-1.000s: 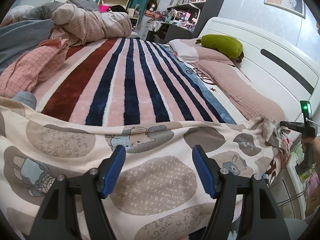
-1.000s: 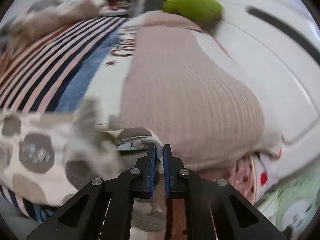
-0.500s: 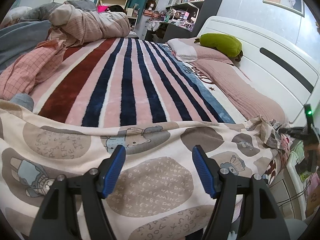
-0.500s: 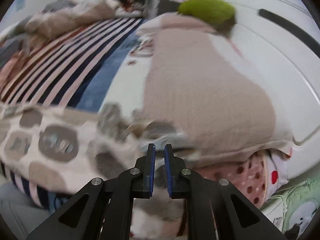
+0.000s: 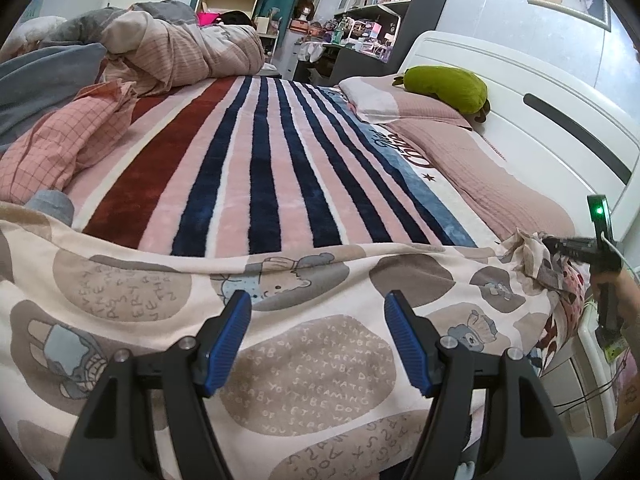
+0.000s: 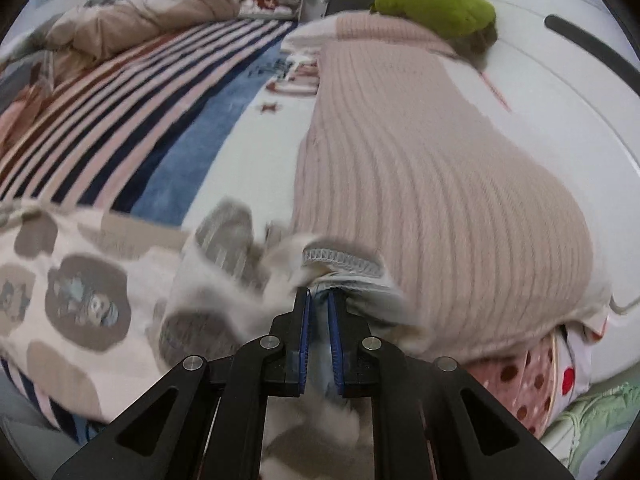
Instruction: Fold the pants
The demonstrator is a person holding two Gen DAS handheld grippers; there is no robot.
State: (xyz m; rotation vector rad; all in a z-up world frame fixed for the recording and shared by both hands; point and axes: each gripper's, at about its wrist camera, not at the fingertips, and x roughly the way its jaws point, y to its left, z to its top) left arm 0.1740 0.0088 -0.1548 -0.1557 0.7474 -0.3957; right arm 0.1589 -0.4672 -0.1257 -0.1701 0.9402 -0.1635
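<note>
The cream pants (image 5: 312,364) with brown blotches and bear prints lie spread across the near edge of the bed. My left gripper (image 5: 318,312) is open and empty just above the middle of the fabric. My right gripper (image 6: 319,300) is shut on the pants' waistband (image 6: 344,260) at the right end, next to the pink pillow; it also shows in the left wrist view (image 5: 560,246), pinching the bunched cloth. The pants (image 6: 80,280) are blurred in the right wrist view.
A striped blanket (image 5: 256,152) covers the bed. Pink pillows (image 5: 472,168) and a green plush toy (image 5: 444,88) lie by the white headboard (image 5: 540,92). Crumpled bedding (image 5: 168,52) and a pink checked cloth (image 5: 60,144) sit at the far left.
My right gripper has tugged the waistband end, shifting and bunching the cloth by the pillow. My left gripper has stayed open and nearly still over the pants.
</note>
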